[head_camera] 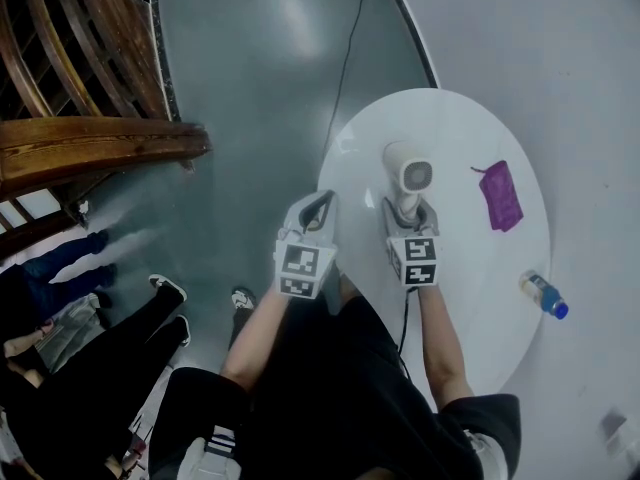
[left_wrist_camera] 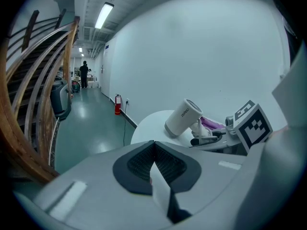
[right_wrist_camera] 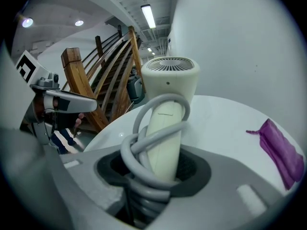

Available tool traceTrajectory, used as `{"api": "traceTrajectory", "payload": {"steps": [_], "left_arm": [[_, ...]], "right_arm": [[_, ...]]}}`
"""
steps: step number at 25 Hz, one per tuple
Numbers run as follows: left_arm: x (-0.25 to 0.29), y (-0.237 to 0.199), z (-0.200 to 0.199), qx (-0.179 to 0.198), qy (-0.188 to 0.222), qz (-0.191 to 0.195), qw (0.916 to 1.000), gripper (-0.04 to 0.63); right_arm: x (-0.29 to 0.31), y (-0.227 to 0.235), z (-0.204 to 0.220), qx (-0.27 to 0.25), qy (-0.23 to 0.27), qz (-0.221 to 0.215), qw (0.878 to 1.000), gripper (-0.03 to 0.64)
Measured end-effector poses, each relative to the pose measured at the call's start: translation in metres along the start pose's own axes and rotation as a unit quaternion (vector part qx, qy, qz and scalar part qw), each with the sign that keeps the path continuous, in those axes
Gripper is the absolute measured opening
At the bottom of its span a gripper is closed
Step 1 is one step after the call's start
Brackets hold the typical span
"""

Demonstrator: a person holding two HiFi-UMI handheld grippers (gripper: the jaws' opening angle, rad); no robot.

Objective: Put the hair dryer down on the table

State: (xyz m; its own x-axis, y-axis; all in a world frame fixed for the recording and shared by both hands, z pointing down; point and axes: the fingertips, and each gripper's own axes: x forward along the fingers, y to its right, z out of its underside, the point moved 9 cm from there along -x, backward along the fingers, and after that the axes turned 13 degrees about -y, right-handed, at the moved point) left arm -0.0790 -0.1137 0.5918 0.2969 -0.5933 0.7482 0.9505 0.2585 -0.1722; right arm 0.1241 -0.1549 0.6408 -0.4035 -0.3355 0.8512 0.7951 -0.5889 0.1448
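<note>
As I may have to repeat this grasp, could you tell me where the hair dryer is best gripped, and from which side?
Grip the hair dryer by its handle, coming along it from the free end, as the right gripper does. The handle is slim and straight; the head is wide and rounded. Mind the grey cord coiled round it.

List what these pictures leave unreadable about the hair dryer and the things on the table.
- Lower end of the hair dryer handle: right gripper view, buried between the jaws of the right hand-held gripper and behind the looped cord.
- Whether it touches the table: the head view looks down too steeply.
- Label on the bottle: head view, too small.
</note>
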Motion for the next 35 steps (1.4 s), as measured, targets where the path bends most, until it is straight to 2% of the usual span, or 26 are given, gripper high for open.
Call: {"api": "traceTrajectory", "payload": {"steps": [35], "left_arm": [[-0.007,0.001,0.009,-0.001,-0.006,0.006,1.0,0.006]], "right_arm": [[0.003,-0.006,-0.003,0.002,-0.013,0.024,1.0,0.202]]}}
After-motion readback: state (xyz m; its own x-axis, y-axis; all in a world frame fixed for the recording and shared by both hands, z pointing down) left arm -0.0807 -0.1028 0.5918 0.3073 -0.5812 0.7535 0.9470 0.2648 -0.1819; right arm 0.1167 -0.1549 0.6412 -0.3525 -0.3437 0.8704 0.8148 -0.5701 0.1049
